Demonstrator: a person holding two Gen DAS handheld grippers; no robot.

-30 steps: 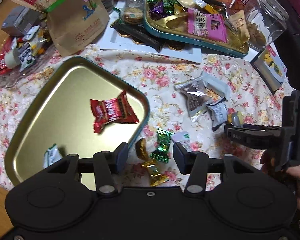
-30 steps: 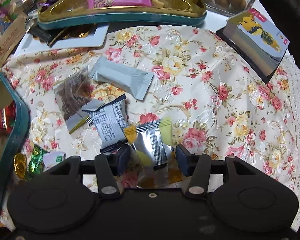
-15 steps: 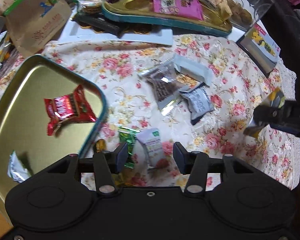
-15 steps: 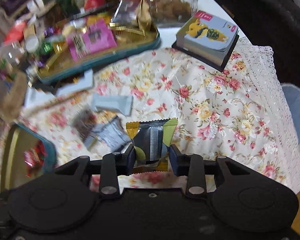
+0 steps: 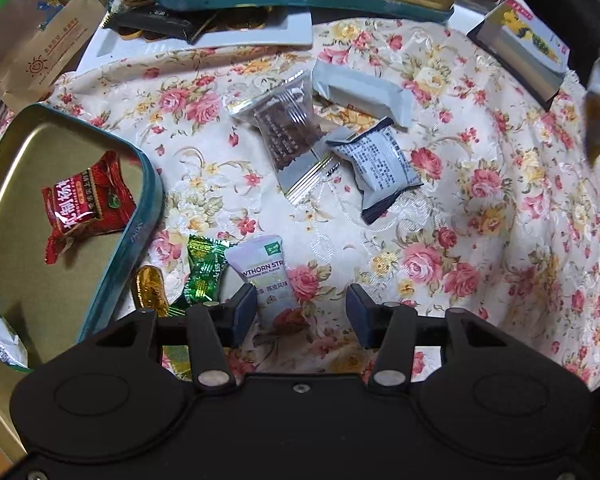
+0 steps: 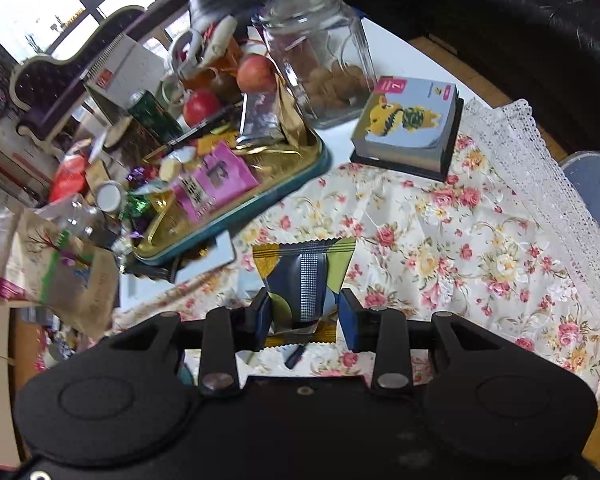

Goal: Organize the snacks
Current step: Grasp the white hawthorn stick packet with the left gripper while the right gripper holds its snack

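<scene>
My right gripper [image 6: 303,316] is shut on a silver packet with yellow and green corners [image 6: 304,276], held in the air above the floral cloth. That packet also shows at the right edge of the left wrist view [image 5: 598,112]. My left gripper [image 5: 300,308] hangs open low over the cloth, and a white hawthorn-strip packet [image 5: 266,276] lies between its jaws, close to the left finger. A green candy [image 5: 204,272] and a gold candy [image 5: 150,290] lie just left of it. The gold tray with a teal rim [image 5: 140,216] holds a red packet [image 5: 86,206] and a white packet [image 5: 2,344].
A clear packet of brown snack [image 5: 288,136], a grey-white packet [image 5: 380,160] and a long white packet [image 5: 360,90] lie mid-cloth. Behind are a full gold tray [image 6: 312,168], a glass cookie jar [image 6: 320,52], a boxed toy [image 6: 408,120] and a brown paper bag [image 6: 56,280].
My right gripper closed on the silver packet and lifted it off the cloth, tilting up. My left gripper moved right and down from beside the tray to over the hawthorn packet.
</scene>
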